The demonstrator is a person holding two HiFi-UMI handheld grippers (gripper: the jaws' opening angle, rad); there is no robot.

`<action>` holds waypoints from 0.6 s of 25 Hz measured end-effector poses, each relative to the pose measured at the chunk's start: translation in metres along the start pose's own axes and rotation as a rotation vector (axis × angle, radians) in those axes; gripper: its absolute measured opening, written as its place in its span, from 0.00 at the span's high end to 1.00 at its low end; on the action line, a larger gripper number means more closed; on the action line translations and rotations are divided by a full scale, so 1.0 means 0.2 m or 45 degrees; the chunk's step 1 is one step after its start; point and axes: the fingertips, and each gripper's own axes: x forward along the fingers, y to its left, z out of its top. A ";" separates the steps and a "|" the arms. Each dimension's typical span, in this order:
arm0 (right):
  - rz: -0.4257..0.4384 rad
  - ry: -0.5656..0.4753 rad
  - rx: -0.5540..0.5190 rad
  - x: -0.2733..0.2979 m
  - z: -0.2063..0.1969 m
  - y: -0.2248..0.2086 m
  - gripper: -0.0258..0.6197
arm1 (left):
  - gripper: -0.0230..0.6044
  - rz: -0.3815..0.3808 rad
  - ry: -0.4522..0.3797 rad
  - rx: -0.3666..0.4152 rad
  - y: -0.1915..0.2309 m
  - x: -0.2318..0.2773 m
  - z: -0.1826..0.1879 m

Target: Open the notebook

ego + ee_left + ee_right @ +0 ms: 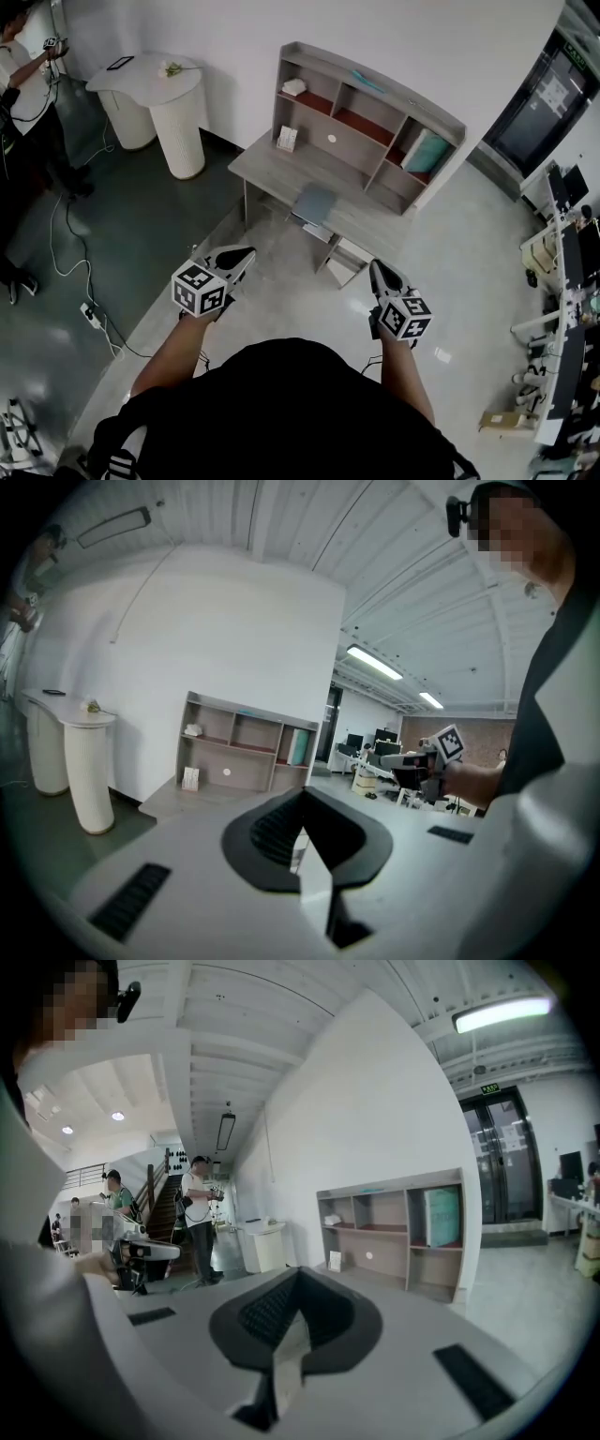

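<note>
A grey wooden tabletop [272, 173] stands against the white wall and carries a grey open shelf unit [375, 94] with several compartments. A small white card [287, 139] leans upright at the tabletop's left end. To the left stands a white ribbed cylindrical pedestal [178, 131]. A white power strip [92, 317] lies on the dark floor. A person in dark trousers [23, 84] stands at far left.

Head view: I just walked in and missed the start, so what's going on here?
A person holds the left gripper and right gripper out front, both shut and empty, standing short of the grey desk with its shelf unit. Nothing there is touched yet; I cannot pick out a notebook.
</note>
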 end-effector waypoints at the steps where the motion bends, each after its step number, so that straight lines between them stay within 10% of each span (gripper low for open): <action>1: -0.008 0.004 -0.005 0.01 0.00 0.00 0.96 | 0.95 0.001 -0.008 -0.009 0.01 -0.01 0.00; 15: -0.027 0.026 0.016 0.15 -0.03 -0.13 0.96 | 0.95 0.009 0.022 -0.013 0.10 0.11 0.02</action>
